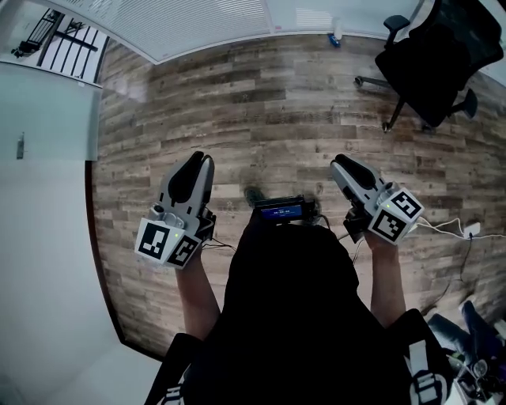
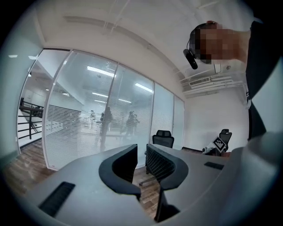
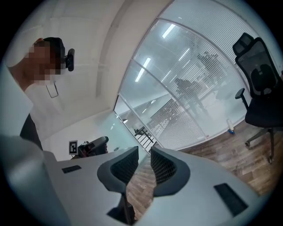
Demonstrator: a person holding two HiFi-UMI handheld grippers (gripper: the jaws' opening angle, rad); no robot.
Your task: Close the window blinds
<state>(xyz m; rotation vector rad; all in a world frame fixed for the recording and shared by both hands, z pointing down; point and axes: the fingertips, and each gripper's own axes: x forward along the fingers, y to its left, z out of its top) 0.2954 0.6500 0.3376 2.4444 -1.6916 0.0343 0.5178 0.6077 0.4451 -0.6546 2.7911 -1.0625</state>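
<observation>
Jaws on both your left gripper (image 2: 141, 152) and right gripper (image 3: 144, 154) sit slightly parted, nothing in them. Blinds (image 1: 205, 22) are up at 12 o'clock, well apart from both. Slats look thin and light, so they'd probably kink if you pinched them. I'd go for a wand or cord instead, gently. Trouble is I can't spot either one, and can't tell if the slats sit behind the glass (image 2: 88, 79). Chair (image 1: 439, 55) sits at 2 o'clock.
</observation>
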